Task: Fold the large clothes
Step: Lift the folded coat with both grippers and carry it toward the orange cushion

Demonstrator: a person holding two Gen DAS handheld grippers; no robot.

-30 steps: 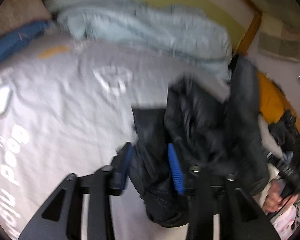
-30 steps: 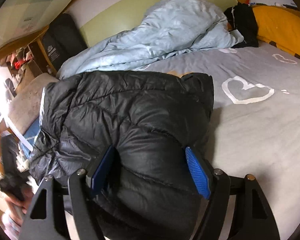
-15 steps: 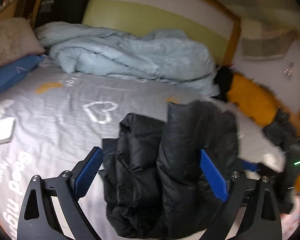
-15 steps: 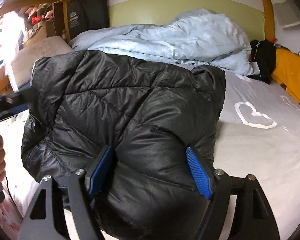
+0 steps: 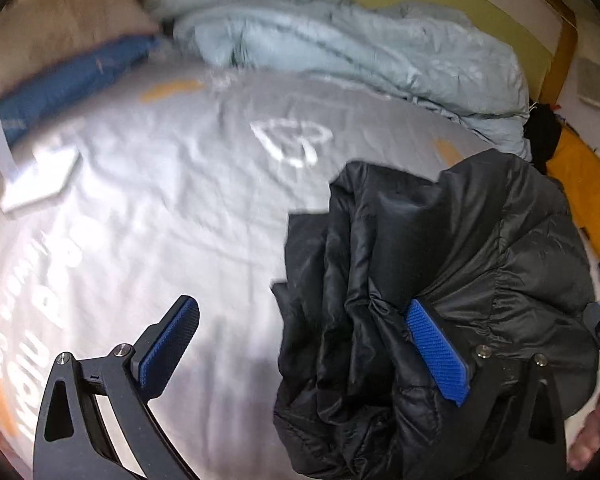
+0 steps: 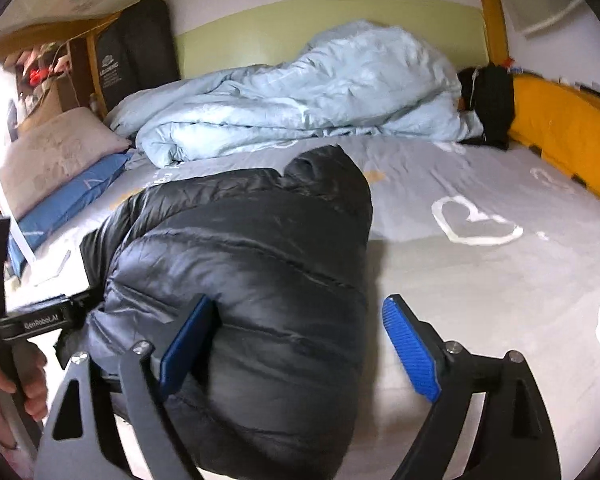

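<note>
A black puffer jacket (image 5: 440, 292) lies folded in a thick bundle on the grey bed sheet (image 5: 172, 208). In the left wrist view my left gripper (image 5: 300, 352) is open wide; its right finger rests against the jacket's folds and its left finger hangs over bare sheet. In the right wrist view the jacket (image 6: 252, 264) fills the lower middle. My right gripper (image 6: 300, 348) is open wide, its left finger pressed against the jacket, its right finger over the sheet (image 6: 480, 280). Neither gripper clamps the cloth.
A crumpled light blue duvet (image 6: 300, 108) lies along the headboard. A beige pillow (image 6: 56, 152) on a blue one (image 6: 68, 200) sits at the left. An orange cushion (image 6: 560, 128) and a dark garment (image 6: 492, 104) are at the right. A white card (image 5: 40, 180) lies on the sheet.
The left gripper went from closed on the jacket to wide open and has drawn left, its left finger now off the cloth. The right gripper has shifted right; the jacket has settled lower on the bed.
</note>
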